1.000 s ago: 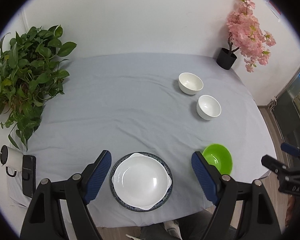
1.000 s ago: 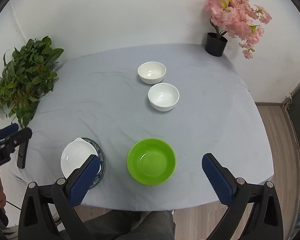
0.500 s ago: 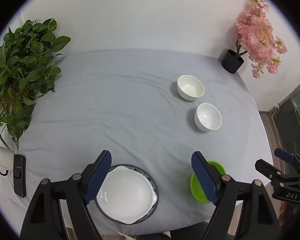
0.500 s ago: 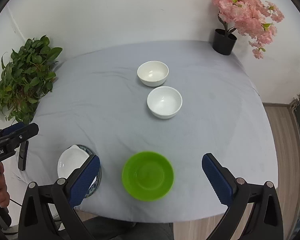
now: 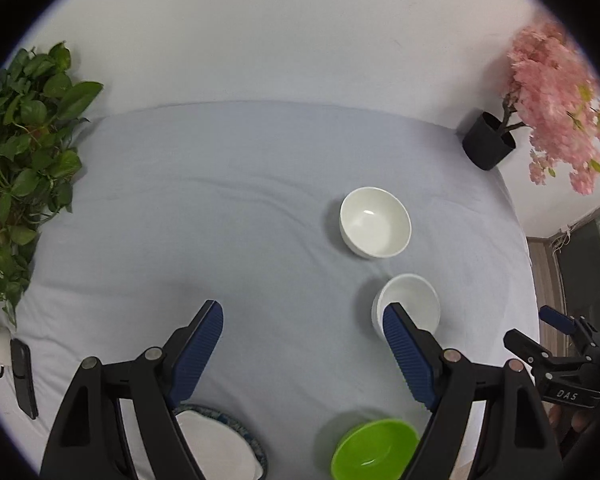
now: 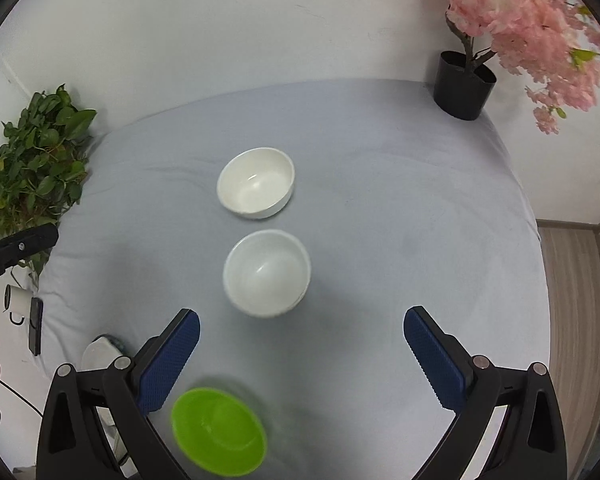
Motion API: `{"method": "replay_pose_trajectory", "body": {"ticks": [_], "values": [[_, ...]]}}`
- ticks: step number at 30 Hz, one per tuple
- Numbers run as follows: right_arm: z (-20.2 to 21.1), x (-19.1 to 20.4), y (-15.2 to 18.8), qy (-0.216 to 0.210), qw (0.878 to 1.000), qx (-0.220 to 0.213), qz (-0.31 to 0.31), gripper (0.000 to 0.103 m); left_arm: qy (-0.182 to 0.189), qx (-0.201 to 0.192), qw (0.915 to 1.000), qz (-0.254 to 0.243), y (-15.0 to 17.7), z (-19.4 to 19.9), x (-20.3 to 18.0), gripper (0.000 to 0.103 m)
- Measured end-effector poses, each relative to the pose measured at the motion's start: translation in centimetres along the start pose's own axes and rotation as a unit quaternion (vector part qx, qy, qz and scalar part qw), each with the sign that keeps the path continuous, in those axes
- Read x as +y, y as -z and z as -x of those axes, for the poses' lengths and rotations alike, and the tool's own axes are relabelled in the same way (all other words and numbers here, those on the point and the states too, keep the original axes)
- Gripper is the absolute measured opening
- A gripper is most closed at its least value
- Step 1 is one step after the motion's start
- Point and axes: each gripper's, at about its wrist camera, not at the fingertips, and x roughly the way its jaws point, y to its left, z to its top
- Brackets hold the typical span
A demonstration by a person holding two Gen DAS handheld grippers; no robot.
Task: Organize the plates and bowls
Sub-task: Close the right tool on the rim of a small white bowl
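Two white bowls stand on the grey tablecloth: the far one [image 5: 375, 222] [image 6: 256, 182] and the near one [image 5: 414, 300] [image 6: 267, 272]. A green bowl [image 5: 374, 454] [image 6: 219, 430] sits near the front edge. A white dish on a blue-rimmed plate [image 5: 220, 446] [image 6: 102, 354] lies at the front left. My left gripper [image 5: 302, 344] is open and empty above the cloth, its right finger in front of the near white bowl. My right gripper [image 6: 302, 348] is open and empty, just short of the near white bowl.
A green leafy plant [image 5: 20, 152] [image 6: 32, 172] stands at the table's left edge. A pink blossom plant in a black pot [image 5: 488, 144] [image 6: 464, 84] stands at the back right corner. A phone [image 5: 23, 376] and a white mug [image 6: 16, 300] lie at the left edge.
Both grippers have moved forward over the table toward the white bowls. The green bowl and the plate have slid down toward the bottom of both views. Both grippers stay open.
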Motion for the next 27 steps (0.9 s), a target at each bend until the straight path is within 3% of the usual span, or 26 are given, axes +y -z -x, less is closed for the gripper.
{"method": "replay_pose_trajectory", "body": {"ticks": [3, 7, 9, 19, 22, 24, 27], "values": [[-3.3, -1.5, -3.8, -0.014, 1.0, 0.008, 0.004, 0.103, 0.013, 0.009, 0.9999, 0.004, -2.4, -2.5, -0.3, 0.082], [-7.3, -2.1, -8.2, -0.034, 0.999, 0.003, 0.009, 0.103, 0.001, 0.034, 0.9992, 0.019, -5.5, -7.0, -0.1, 0.082], [-9.2, -2.4, -10.2, -0.037, 0.999, 0.008, 0.004, 0.103, 0.018, 0.056, 0.9979, 0.029, -6.9, -9.4, 0.1, 0.082], [-19.2, -4.1, -17.4, -0.045, 0.998, 0.041, -0.009, 0.098, 0.061, 0.114, 0.9912, 0.028, -9.4, -17.3, -0.8, 0.082], [-21.9, -4.7, -18.4, -0.038, 0.998, 0.056, -0.017, 0.087, 0.068, 0.126, 0.9894, 0.025, -9.4, -19.2, -1.4, 0.082], [-23.7, -5.4, -19.1, -0.043, 0.996, 0.073, -0.029, 0.063, 0.07, 0.137, 0.9876, 0.027, -9.5, -20.5, -1.6, 0.082], [-25.8, -6.1, -20.2, -0.04, 0.995, 0.086, -0.039, 0.061, 0.077, 0.15, 0.9853, 0.025, -9.3, -21.8, -1.7, 0.082]]}}
